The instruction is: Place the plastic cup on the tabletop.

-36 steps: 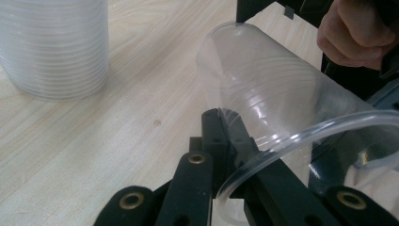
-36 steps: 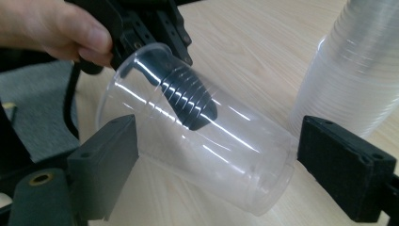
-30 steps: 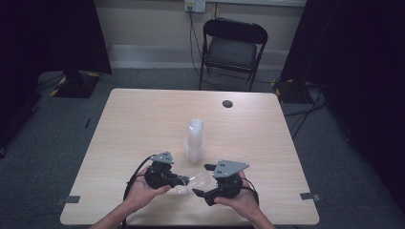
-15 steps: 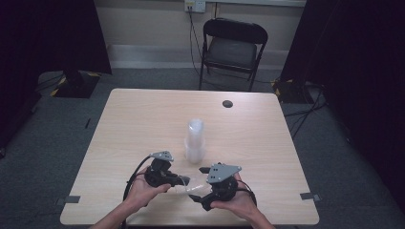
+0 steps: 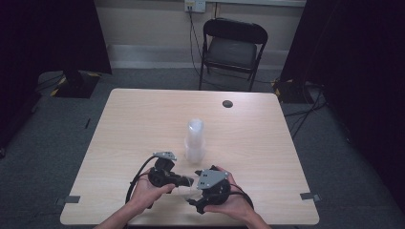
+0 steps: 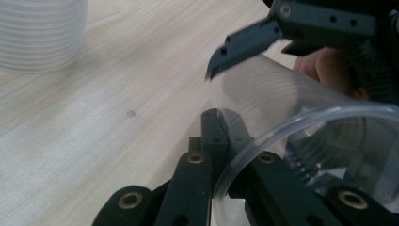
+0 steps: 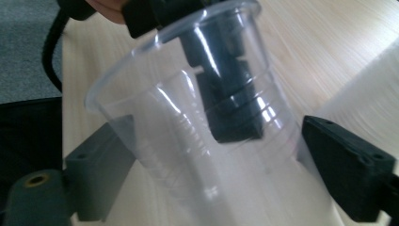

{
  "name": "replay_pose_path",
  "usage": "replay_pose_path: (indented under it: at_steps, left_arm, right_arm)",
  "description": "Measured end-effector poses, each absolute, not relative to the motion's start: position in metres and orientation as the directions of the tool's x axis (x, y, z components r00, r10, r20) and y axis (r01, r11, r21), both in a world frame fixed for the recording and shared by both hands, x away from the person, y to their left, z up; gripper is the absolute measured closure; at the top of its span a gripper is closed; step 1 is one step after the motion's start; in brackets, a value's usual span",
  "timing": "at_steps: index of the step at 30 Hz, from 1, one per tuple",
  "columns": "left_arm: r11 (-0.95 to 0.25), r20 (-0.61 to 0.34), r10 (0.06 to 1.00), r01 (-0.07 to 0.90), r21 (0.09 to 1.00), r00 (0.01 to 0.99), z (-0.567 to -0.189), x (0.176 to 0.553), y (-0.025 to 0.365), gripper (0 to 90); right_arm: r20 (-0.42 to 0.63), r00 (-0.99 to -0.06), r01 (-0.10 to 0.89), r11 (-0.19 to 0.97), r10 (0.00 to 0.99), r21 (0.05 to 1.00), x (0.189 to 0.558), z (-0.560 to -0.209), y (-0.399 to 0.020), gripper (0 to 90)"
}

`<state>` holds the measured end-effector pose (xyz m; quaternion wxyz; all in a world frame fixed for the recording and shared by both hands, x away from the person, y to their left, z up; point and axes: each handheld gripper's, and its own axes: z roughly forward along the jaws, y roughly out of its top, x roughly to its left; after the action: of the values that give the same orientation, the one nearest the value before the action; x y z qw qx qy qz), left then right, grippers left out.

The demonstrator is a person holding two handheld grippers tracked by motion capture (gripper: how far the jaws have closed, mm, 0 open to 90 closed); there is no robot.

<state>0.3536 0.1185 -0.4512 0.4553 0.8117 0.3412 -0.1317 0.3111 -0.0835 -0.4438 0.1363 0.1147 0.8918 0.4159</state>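
Observation:
A clear plastic cup [image 5: 187, 190] lies on its side between my two grippers near the table's front edge. My left gripper [image 6: 221, 117] is shut on the cup's rim [image 6: 291, 117], one jaw inside and one outside. My right gripper [image 7: 221, 127] is open, its jaws standing on either side of the cup's body [image 7: 188, 117] toward its base. Through the cup wall the left gripper's inner finger [image 7: 226, 103] shows. In the high view the left gripper [image 5: 187, 181] and right gripper [image 5: 193, 188] meet tip to tip.
A tall stack of clear cups [image 5: 195, 138] stands upside down at the middle of the wooden table [image 5: 143, 124], just beyond the grippers. A small dark disc [image 5: 227, 103] lies near the far edge. A folding chair [image 5: 234, 47] stands behind the table.
My right gripper has shifted left and toward the front edge, closing in on the left gripper, so its jaws now straddle the cup. The left gripper has barely moved.

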Motion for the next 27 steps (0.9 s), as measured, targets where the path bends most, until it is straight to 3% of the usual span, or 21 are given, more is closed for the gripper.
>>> replay_pose_path:
  at_steps: [15, 27]
  left_arm:
    - [-0.414, -0.488, 0.453, 0.661, 0.626, 0.746, -0.453, 0.352, 0.111, 89.2]
    - [-0.426, -0.476, 0.46, 0.657, 0.622, 0.749, -0.452, 0.351, 0.107, 89.0]
  right_arm:
    - [-0.179, -0.94, 0.045, 0.624, 0.29, 0.78, 0.303, -0.439, -0.073, 25.7]
    - [-0.201, -0.935, 0.033, 0.635, 0.293, 0.772, 0.302, -0.438, -0.07, 26.4]
